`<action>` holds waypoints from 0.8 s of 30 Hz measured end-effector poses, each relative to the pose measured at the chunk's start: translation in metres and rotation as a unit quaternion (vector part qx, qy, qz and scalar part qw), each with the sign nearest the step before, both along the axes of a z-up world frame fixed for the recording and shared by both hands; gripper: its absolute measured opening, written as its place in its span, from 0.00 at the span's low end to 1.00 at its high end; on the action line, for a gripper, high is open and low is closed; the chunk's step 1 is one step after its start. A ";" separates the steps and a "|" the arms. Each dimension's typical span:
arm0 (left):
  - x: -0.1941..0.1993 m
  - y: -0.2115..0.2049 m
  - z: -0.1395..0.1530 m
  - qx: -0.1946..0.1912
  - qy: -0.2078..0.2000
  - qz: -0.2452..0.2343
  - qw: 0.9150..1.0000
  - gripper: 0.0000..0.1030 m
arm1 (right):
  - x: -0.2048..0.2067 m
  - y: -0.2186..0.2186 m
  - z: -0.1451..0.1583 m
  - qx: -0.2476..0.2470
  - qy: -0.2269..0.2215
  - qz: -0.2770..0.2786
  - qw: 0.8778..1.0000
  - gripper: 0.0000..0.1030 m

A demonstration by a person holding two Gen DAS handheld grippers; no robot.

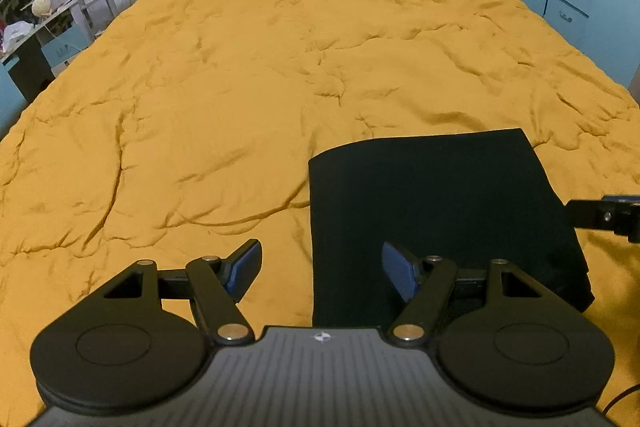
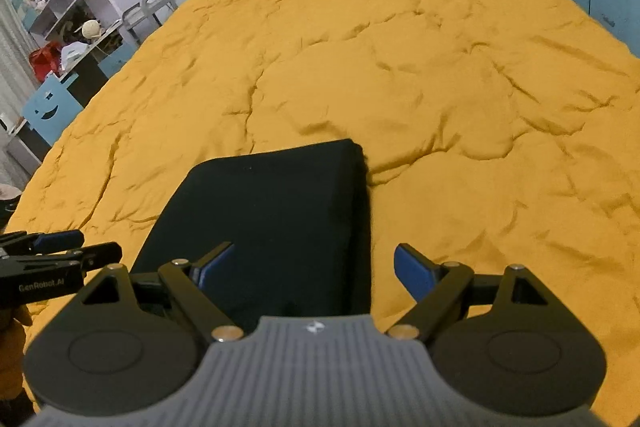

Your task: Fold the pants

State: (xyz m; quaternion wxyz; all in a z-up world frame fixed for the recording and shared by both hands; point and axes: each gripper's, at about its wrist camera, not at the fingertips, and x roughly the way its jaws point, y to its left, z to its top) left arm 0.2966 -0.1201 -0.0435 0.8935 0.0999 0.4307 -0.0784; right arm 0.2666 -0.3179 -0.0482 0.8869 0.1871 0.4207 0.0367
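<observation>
While both tools hang above the near edge of the bed, neither holds anything: the left gripper (image 1: pixel 322 269) has its jaws spread wide over the left edge of the pants (image 1: pixel 440 211), and the right gripper (image 2: pixel 310 269) gapes likewise over their right edge. The black pants lie as a compact folded rectangle on the mustard bedspread (image 1: pixel 240 87), close to its near edge. Folding looks finished or nearly so; any further move would call for pinching the near corners.
</observation>
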 end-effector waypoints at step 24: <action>0.052 0.014 -0.037 -0.041 0.074 0.007 0.996 0.78 | 0.045 -0.016 -0.044 0.060 0.051 -0.015 0.997 0.80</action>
